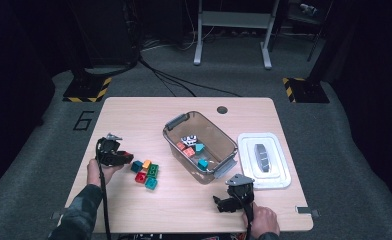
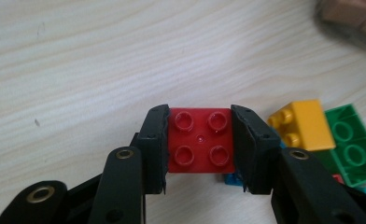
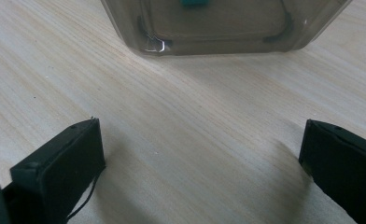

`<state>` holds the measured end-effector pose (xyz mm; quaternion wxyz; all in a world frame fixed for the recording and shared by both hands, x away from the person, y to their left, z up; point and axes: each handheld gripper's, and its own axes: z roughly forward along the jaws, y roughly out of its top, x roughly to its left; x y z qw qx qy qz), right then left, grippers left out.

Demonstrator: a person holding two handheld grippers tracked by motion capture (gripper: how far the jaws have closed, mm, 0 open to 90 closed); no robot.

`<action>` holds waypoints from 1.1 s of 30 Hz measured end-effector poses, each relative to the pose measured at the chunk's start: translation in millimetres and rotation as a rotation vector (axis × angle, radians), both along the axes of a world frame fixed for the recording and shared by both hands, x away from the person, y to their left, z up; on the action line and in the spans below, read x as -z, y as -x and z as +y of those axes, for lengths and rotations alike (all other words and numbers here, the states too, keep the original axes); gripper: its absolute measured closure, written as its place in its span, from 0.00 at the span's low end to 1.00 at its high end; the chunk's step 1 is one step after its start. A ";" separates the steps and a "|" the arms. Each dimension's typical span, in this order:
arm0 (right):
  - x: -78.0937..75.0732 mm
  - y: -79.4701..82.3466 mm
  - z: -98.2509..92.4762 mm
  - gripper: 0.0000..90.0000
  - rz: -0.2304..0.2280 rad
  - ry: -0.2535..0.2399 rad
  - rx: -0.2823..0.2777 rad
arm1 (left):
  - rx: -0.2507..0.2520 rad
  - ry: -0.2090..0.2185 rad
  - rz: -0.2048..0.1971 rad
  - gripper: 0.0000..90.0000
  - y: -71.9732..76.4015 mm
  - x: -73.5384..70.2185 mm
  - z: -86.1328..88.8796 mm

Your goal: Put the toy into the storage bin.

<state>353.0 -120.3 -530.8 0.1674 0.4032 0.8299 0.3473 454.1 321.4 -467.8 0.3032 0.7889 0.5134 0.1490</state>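
Between your left gripper (image 2: 199, 144) pads sits a red four-stud brick (image 2: 200, 140), clamped on its flat sides: light, rigid, slick plastic. Right gripper (image 3: 202, 161) jaws stand apart.

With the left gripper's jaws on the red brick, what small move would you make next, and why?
Probably lift the red brick straight up off the table. The left gripper has its jaws pressed on both sides of it, so the grip looks set. Other bricks already lie in the clear bin, and the yellow brick sits close beside, so rising first should avoid knocking it.
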 end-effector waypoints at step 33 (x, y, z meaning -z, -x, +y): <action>-0.2 -0.2 -0.3 0.00 0.004 -0.002 -0.008 | 0.150 0.013 -0.100 0.66 -4.5 -98.1 -47.6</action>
